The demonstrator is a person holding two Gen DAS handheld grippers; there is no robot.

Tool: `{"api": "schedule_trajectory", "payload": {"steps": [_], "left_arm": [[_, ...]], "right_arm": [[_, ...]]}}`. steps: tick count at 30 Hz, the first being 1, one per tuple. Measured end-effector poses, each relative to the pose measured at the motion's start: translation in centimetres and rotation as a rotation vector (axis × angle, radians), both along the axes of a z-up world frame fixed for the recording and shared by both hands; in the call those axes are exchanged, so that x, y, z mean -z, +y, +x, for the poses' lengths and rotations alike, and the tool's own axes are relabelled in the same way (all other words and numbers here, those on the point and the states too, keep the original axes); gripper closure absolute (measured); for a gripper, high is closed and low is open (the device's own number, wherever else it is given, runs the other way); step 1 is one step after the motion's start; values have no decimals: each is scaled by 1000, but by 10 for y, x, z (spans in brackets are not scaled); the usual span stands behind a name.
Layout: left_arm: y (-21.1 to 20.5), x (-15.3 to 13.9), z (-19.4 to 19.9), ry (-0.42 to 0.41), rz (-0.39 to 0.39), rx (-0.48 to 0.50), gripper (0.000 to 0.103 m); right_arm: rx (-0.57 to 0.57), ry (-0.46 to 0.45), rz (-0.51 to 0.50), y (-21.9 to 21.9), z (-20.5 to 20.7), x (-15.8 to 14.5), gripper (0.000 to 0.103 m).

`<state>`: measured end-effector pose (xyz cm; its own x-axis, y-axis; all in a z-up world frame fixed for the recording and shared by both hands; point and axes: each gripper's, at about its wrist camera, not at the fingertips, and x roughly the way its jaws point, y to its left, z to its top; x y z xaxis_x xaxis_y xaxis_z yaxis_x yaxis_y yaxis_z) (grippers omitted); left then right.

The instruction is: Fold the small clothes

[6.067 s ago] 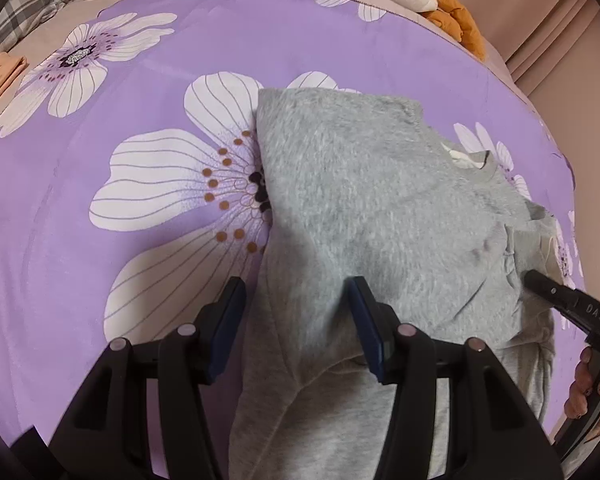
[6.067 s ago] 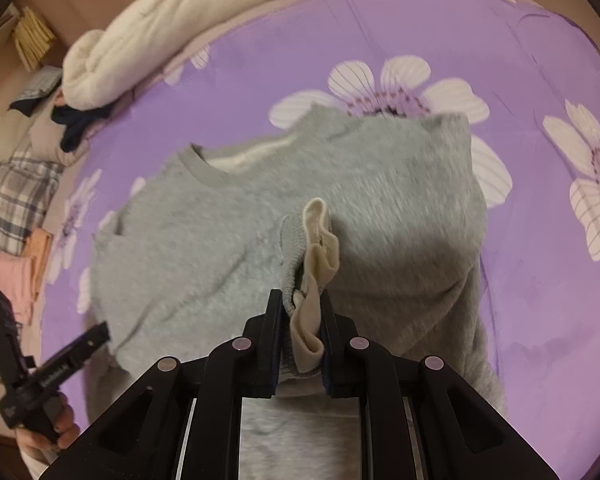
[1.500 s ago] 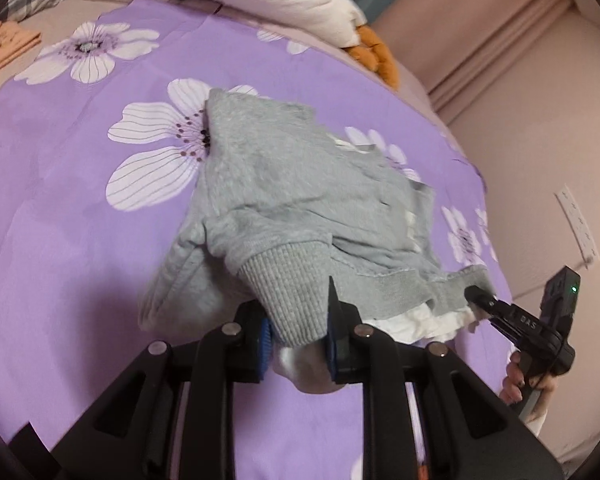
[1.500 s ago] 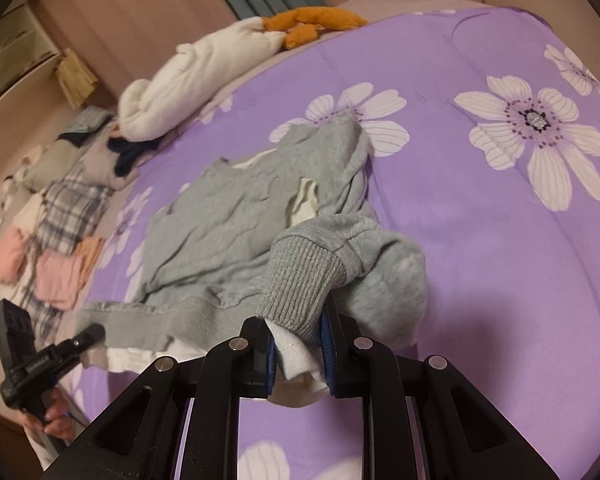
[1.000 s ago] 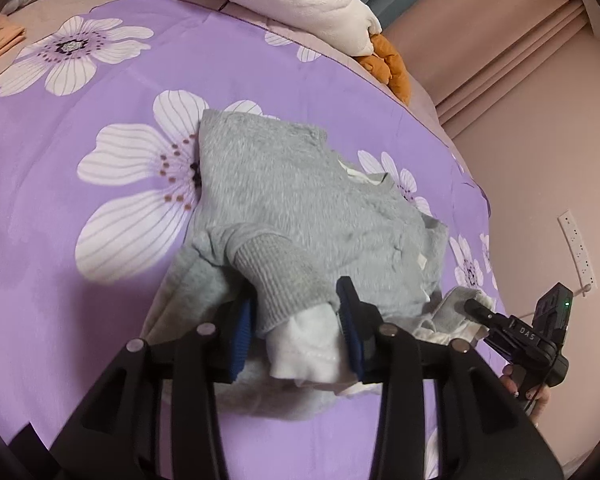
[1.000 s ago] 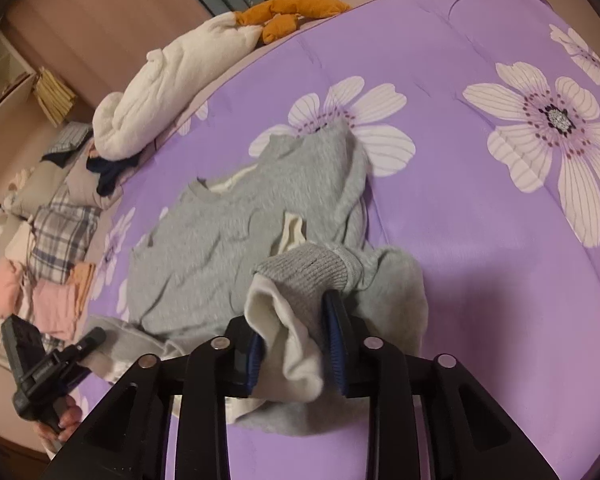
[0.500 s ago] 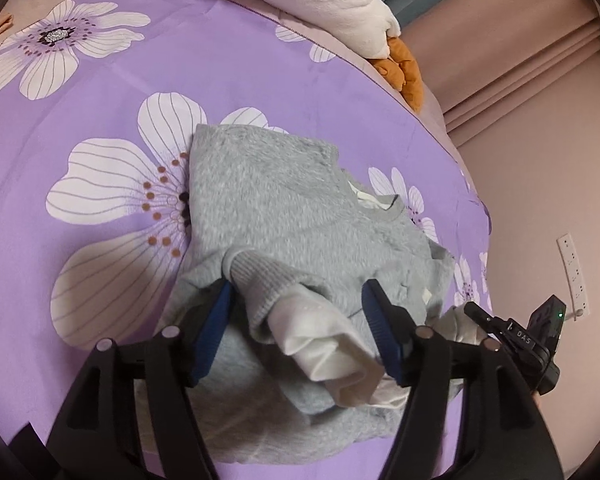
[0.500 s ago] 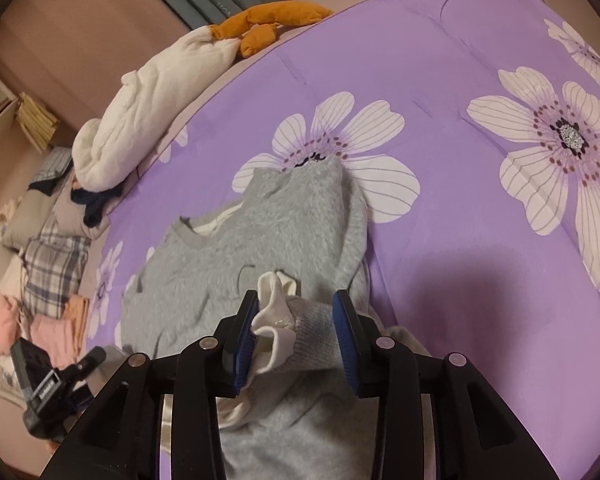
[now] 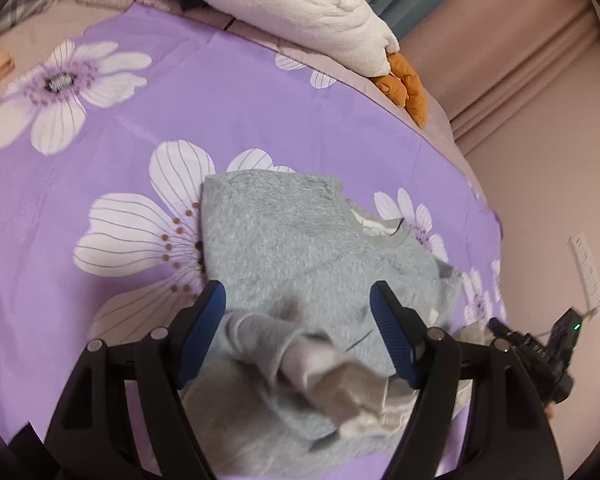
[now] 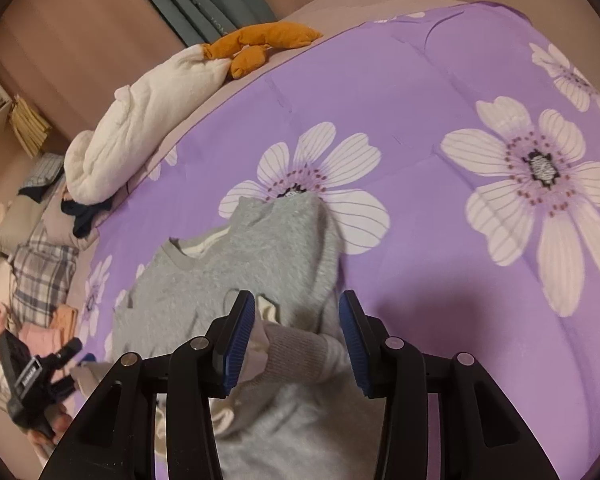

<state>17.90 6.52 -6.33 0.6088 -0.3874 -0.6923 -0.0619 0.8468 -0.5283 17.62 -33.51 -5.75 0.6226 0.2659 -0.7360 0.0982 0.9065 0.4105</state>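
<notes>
Sweater (image 9: 300,248), grey with a pale lining, lies on the purple flowered bedspread (image 9: 120,120) of a bed, its body folded into a rough block. The collar (image 10: 180,258) points toward the head of the bed, and one far corner covers the middle of a white flower (image 10: 308,196). Two ribbed cuffs are turned in over the near part of the body: one cuff (image 9: 300,344) lies between the fingers of the left tool (image 9: 300,334), the other cuff (image 10: 296,350) between the fingers of the right tool (image 10: 296,344).

Both tools have just been opening. The left tool's jaws stand wide, with a clear gap on each side of its cuff, so it grips nothing. The right tool's jaws stand less wide; its cuff sits loose between the blue pads, not pinched.

Along the head of the bed lie a cream blanket (image 10: 140,128) and an orange plush (image 10: 260,46). Plaid cloth (image 10: 44,276) and pink clothes (image 10: 4,328) lie beyond the bedspread's left edge.
</notes>
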Motion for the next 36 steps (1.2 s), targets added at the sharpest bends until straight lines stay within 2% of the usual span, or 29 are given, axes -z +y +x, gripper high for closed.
{"api": "schedule_trajectory", "payload": {"steps": [5, 14, 16, 18, 21, 26, 31, 36], "left_arm": [[3, -8, -28, -5, 11, 40, 28], [-2, -4, -64, 0, 112, 75, 29], [-5, 3, -67, 12, 117, 89, 32], [-9, 11, -67, 35, 126, 97, 40], [-18, 22, -64, 65, 128, 118, 44], [-34, 31, -46, 80, 134, 149, 44], [-39, 36, -13, 80, 137, 111, 44], [-33, 38, 10, 114, 113, 100, 42]], "right_arm": [[-62, -10, -102, 4, -22, -6, 59], [-122, -37, -113, 15, -54, -14, 59], [-147, -35, -112, 21, -58, -11, 59], [-183, -18, -108, 31, -59, -4, 59], [-208, 20, -112, 45, -54, 10, 59], [-248, 66, -96, 67, -38, 30, 59], [-227, 76, -147, 80, -18, 36, 59], [-216, 95, -151, 79, -4, 40, 59]]}}
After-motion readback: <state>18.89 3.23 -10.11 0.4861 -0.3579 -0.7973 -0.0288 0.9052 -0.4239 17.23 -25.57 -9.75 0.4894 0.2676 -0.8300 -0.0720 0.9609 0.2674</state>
